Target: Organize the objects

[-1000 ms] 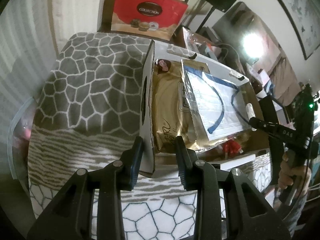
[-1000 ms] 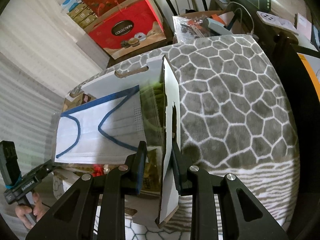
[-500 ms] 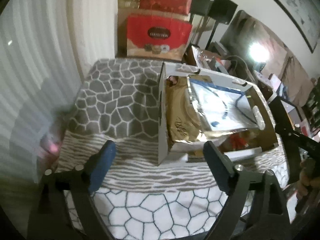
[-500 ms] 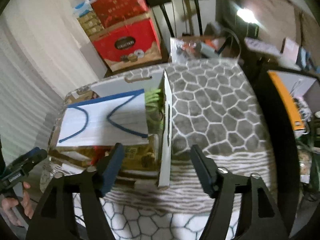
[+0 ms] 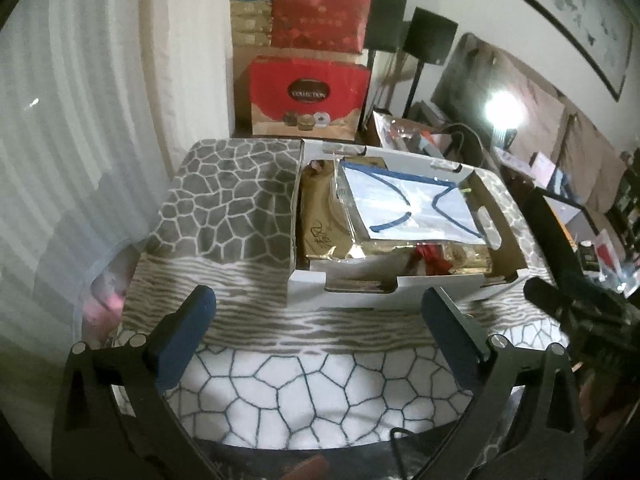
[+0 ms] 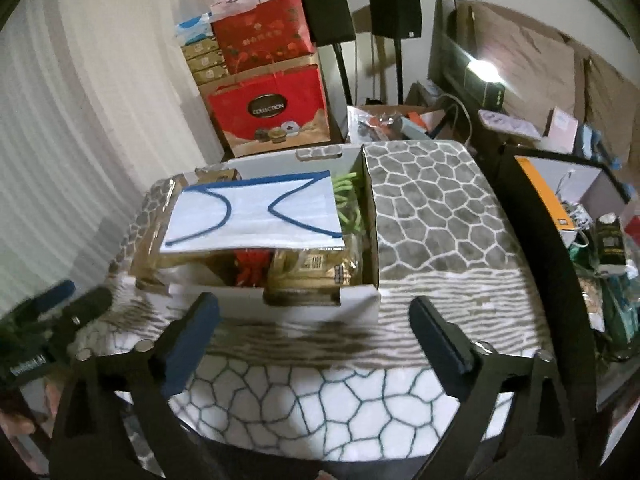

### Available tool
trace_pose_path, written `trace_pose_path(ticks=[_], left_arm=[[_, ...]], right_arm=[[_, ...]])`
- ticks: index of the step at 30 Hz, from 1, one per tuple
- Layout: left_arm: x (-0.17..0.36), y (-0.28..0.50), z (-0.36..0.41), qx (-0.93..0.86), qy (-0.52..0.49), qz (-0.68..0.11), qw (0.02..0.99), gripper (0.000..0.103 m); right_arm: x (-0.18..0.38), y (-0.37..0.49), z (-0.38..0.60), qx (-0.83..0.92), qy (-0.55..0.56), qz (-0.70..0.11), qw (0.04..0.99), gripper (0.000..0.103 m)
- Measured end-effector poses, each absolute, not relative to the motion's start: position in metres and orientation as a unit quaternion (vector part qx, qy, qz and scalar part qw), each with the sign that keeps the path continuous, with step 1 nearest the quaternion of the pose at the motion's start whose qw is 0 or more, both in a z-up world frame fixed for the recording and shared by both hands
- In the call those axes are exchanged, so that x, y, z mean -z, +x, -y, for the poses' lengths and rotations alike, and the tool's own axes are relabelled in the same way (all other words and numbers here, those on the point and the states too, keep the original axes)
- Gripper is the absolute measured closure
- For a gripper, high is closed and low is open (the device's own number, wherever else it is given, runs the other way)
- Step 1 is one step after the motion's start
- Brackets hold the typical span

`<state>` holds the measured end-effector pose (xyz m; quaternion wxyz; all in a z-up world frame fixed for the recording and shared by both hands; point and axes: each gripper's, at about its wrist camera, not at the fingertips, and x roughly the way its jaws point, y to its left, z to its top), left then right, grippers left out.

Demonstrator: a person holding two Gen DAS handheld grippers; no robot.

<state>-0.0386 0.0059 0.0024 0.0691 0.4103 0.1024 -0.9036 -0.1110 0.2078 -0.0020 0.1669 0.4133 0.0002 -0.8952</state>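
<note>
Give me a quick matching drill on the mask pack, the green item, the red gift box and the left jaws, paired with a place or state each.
Things:
1. mask pack
2. green item
3. red gift box
4. left gripper

Places or states:
A. jaws open, holding nothing
B. behind the table, by the wall
C. lying on top in the box
D. tucked against the box's right wall

Pairs: 1-C, 2-D, 3-B, 4-A

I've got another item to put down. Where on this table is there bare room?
Bare patterned tablecloth lies between the cardboard box and the curtain side, more lies on the box's other side, and a strip runs in front of it. The box itself is crowded: face mask pack atop gold packages.
</note>
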Motion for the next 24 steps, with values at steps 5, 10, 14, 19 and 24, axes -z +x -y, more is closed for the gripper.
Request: trace_pose_path(ticks=[5,10,14,19,24], left_arm=[[0.0,-0.033,-0.006,0.902,0.412,-0.113,0.068,0.0],[0.006,-0.029,-0.007,0.899,0.418,-0.107,0.079,0.0],[0.01,-0.026,-0.009,0.897,0.422,-0.104,0.082,0.0],[0.013,-0.024,-0.013,0.895,0.427,-0.101,0.081,0.0],[0.013,-0.024,-0.012,0.895,0.425,-0.106,0.082,0.0]], right_arm=[[0.002,-0.093,-0.199,0.906,0.393,-0.021,0.152,0.003],[0.005,-0.084,-0.195,0.91,0.388,-0.027,0.143,0.003],[0.007,-0.08,-0.193,0.911,0.388,-0.036,0.137,0.003],[0.009,-0.074,-0.192,0.91,0.39,-0.033,0.136,0.003],[0.01,-0.072,-0.191,0.911,0.388,-0.032,0.133,0.003]])
